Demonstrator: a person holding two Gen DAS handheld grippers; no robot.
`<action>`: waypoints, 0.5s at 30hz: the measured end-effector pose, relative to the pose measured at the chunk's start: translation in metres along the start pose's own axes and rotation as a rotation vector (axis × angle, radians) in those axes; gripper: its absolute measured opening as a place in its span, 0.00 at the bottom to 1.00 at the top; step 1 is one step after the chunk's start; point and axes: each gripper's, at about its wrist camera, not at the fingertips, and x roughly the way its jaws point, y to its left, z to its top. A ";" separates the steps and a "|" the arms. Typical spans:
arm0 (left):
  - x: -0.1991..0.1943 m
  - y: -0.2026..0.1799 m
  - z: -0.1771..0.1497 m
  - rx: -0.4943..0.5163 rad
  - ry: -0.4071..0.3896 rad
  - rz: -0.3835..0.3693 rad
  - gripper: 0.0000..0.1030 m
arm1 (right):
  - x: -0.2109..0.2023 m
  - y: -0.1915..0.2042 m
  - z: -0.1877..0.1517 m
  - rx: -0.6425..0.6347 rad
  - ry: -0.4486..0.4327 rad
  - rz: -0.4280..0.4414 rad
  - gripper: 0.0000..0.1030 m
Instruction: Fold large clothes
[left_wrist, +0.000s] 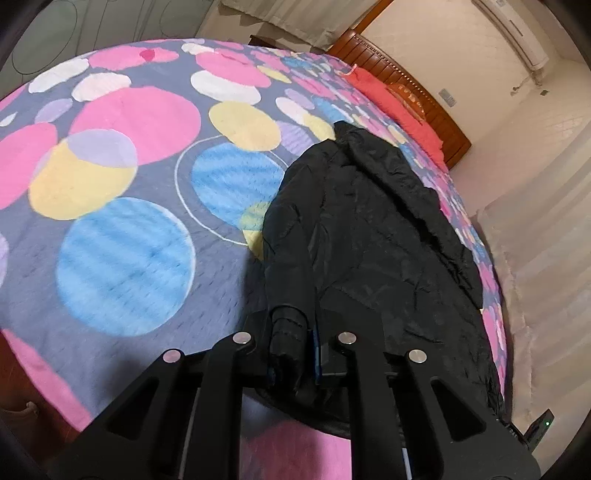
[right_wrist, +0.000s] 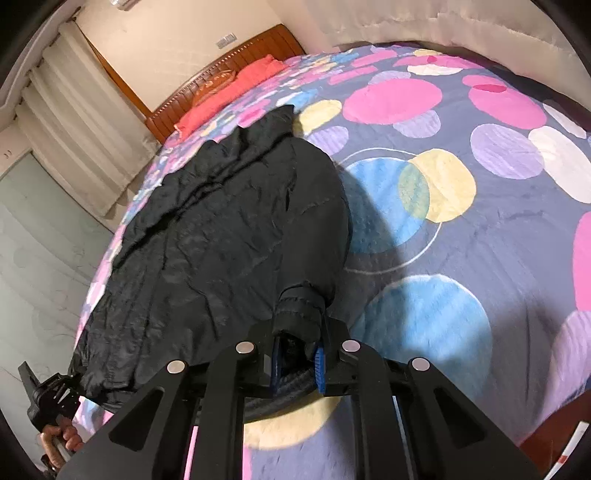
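A black puffer jacket (left_wrist: 369, 229) lies lengthwise along one side of the bed, its far end reaching toward the red pillows (left_wrist: 391, 99) and the wooden headboard (left_wrist: 424, 92). Its near hem is bunched into two rolls of cloth. The left gripper (left_wrist: 295, 343) is clamped on one hem corner, and the right gripper (right_wrist: 299, 354) is clamped on the other, blue pads pressing the fabric. In the right wrist view the left gripper and the hand holding it show at the lower left. The jacket rests on a bedspread (left_wrist: 122, 236) printed with pink, blue and yellow circles.

The step in hand looks like the lengthwise fold: hem seized, ready to carry. Next, both corners likely need lifting together and carrying toward the collar, keeping level so the padded cloth doesn't skew.
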 end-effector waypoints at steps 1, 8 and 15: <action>-0.005 0.001 -0.001 -0.002 -0.001 -0.006 0.12 | -0.004 0.001 -0.002 0.004 -0.001 0.014 0.14; -0.021 -0.015 0.024 -0.019 -0.035 -0.082 0.12 | -0.012 0.007 0.020 0.077 -0.017 0.188 0.13; -0.016 -0.053 0.071 -0.005 -0.090 -0.156 0.11 | -0.002 0.042 0.067 0.042 -0.071 0.270 0.13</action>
